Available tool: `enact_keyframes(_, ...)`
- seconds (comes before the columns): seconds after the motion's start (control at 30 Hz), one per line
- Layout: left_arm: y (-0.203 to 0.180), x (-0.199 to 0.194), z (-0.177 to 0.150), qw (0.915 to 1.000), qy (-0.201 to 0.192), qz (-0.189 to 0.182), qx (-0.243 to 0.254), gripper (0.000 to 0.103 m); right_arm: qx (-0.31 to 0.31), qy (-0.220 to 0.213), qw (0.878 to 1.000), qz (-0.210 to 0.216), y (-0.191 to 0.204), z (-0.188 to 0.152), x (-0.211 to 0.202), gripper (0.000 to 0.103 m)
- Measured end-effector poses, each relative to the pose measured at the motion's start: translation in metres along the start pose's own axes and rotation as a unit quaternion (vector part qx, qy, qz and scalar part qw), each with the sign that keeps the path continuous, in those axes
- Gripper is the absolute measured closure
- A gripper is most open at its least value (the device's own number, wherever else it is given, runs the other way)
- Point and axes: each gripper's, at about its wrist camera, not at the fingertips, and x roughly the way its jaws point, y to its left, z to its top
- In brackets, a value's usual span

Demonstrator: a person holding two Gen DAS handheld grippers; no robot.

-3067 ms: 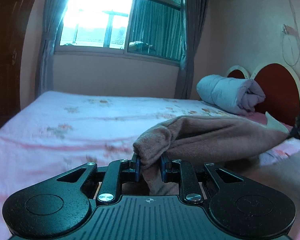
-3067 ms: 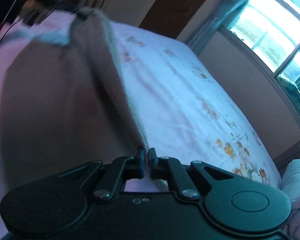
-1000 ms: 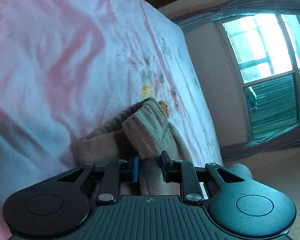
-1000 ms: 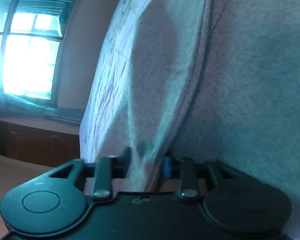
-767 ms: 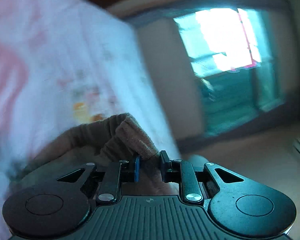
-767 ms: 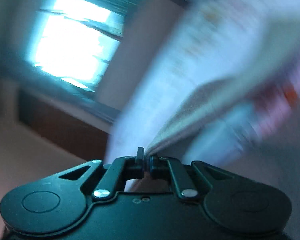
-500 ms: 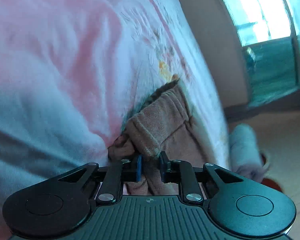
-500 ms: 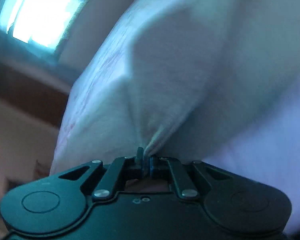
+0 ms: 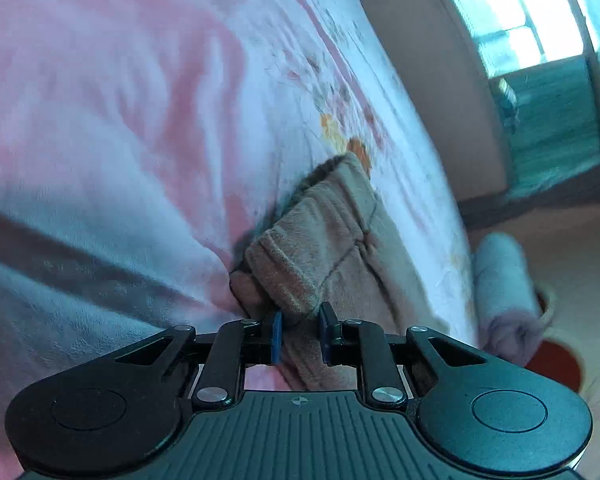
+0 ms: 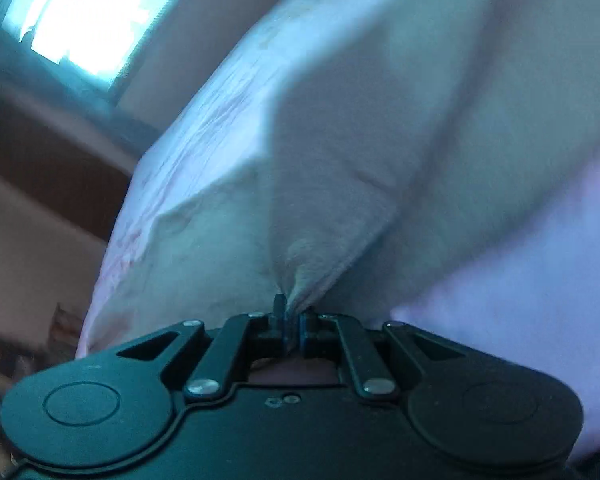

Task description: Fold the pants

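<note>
Pants [image 9: 332,240] lie on the bed [image 9: 140,120], rolled blanket [image 9: 504,280] beyond.

bed [image 9: 140,120]: pink floral sheet | window [image 10: 84,16]: bright (daylight) | wall [image 9: 432,92]: beige

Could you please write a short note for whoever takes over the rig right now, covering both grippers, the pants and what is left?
Left gripper: shut on a thick bunched edge of the brown pants, low over the pink bed sheet.
Right gripper: shut on a thin pinched edge of the pants, with the cloth spreading out ahead of it.
The pants lie on the bed; a rolled blanket sits beyond them.
Done: both edges gripped and brought down near the sheet. How many folds are made cannot be told.
Left: probably lay the held edges flat, release, and check the fold.
</note>
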Motion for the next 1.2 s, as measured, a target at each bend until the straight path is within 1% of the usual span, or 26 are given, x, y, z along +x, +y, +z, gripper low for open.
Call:
enact_keyframes(0.03,-0.001,-0.002,0.0,1.0,-0.003,-0.001,-0.002,0.084,-0.001,-0.008,1.0,0.003,0.0,-0.003,0.001,0.103)
enact_keyframes(0.1,-0.009,-0.006,0.002,0.9999,-0.003,0.007,0.012,0.084,-0.017,-0.011,1.0,-0.003,0.005,-0.007,0.001,0.103)
enact_keyframes(0.2,-0.016,-0.012,0.006,0.9997,-0.007,0.005,0.022,0.084,-0.012,-0.012,1.0,0.004,0.007,-0.007,-0.003,0.103)
enact_keyframes(0.23,-0.014,-0.014,0.003,0.9995,-0.009,0.007,0.031,0.084,-0.014,-0.015,1.0,0.008,0.009,-0.009,-0.005,0.103)
enact_keyframes(0.3,-0.013,-0.003,-0.001,0.9986,-0.003,0.031,0.043,0.084,-0.027,-0.019,0.999,0.009,0.007,-0.007,-0.011,0.103)
enact_keyframes(0.33,-0.009,0.001,-0.002,0.9987,-0.003,0.033,0.04,0.083,-0.029,-0.008,1.0,-0.005,0.001,-0.002,-0.006,0.103)
enact_keyframes(0.37,-0.009,0.0,-0.003,0.9987,-0.011,0.03,0.039,0.082,-0.015,-0.003,1.0,-0.006,-0.002,-0.002,-0.007,0.103)
enact_keyframes(0.4,-0.009,-0.002,-0.003,0.9988,-0.017,0.026,0.038,0.082,0.006,-0.001,1.0,0.004,-0.006,-0.002,-0.006,0.103)
enact_keyframes(0.43,-0.011,-0.003,-0.005,0.9987,-0.02,0.027,0.039,0.078,0.015,0.001,1.0,0.009,-0.006,0.002,-0.001,0.098)
enact_keyframes(0.47,-0.016,-0.007,-0.006,0.9984,-0.023,0.027,0.044,0.067,0.023,0.002,1.0,0.017,-0.005,0.005,-0.004,0.095)
enact_keyframes(0.5,-0.02,-0.011,-0.009,0.9978,-0.033,0.026,0.052,0.058,0.026,-0.011,0.999,0.02,-0.004,0.007,-0.014,0.085)
enact_keyframes(0.53,-0.026,-0.018,-0.014,0.9964,-0.046,0.031,0.064,0.032,0.026,-0.025,0.999,0.022,-0.004,0.01,-0.022,0.083)
enact_keyframes(0.57,-0.037,-0.028,-0.02,0.992,-0.069,0.058,0.088,0.017,0.028,-0.038,0.999,0.027,-0.005,0.014,-0.032,0.082)
enact_keyframes(0.6,-0.047,-0.035,-0.025,0.9872,-0.088,0.077,0.108,0.016,0.033,-0.044,0.998,0.031,-0.007,0.018,-0.042,0.082)
enact_keyframes(0.63,-0.054,-0.044,-0.03,0.9827,-0.104,0.085,0.128,0.016,0.038,-0.053,0.997,0.036,-0.012,0.022,-0.051,0.082)
enact_keyframes(0.73,-0.079,-0.061,-0.056,0.9727,-0.141,0.095,0.157,0.016,0.045,-0.087,0.995,0.034,-0.026,0.032,-0.083,0.082)
enact_keyframes(0.83,-0.106,-0.057,-0.091,0.9604,-0.169,0.108,0.193,0.016,0.056,-0.121,0.991,0.031,-0.044,0.04,-0.107,0.081)
enact_keyframes(0.9,-0.121,-0.043,-0.114,0.956,-0.172,0.126,0.201,0.016,0.066,-0.137,0.988,0.021,-0.056,0.048,-0.116,0.081)
enact_keyframes(0.93,-0.13,-0.032,-0.127,0.9537,-0.167,0.138,0.209,0.014,0.071,-0.145,0.987,0.016,-0.062,0.051,-0.117,0.081)
enact_keyframes(0.97,-0.139,-0.021,-0.142,0.949,-0.159,0.153,0.225,0.012,0.076,-0.15,0.986,0.014,-0.066,0.055,-0.116,0.081)
enact_keyframes(1.0,-0.146,-0.009,-0.156,0.9409,-0.152,0.175,0.247,0.012,0.078,-0.155,0.985,0.007,-0.067,0.059,-0.11,0.081)
enact_keyframes(1.07,-0.164,0.015,-0.183,0.9174,-0.15,0.216,0.299,0.012,0.068,-0.161,0.985,-0.011,-0.072,0.068,-0.114,0.081)
enact_keyframes(1.13,-0.175,0.027,-0.201,0.9031,-0.161,0.228,0.326,0.011,0.054,-0.162,0.985,-0.019,-0.075,0.073,-0.113,0.081)
enact_keyframes(1.2,-0.18,0.041,-0.209,0.893,-0.157,0.25,0.34,0.009,0.043,-0.161,0.986,-0.025,-0.079,0.082,-0.111,0.081)
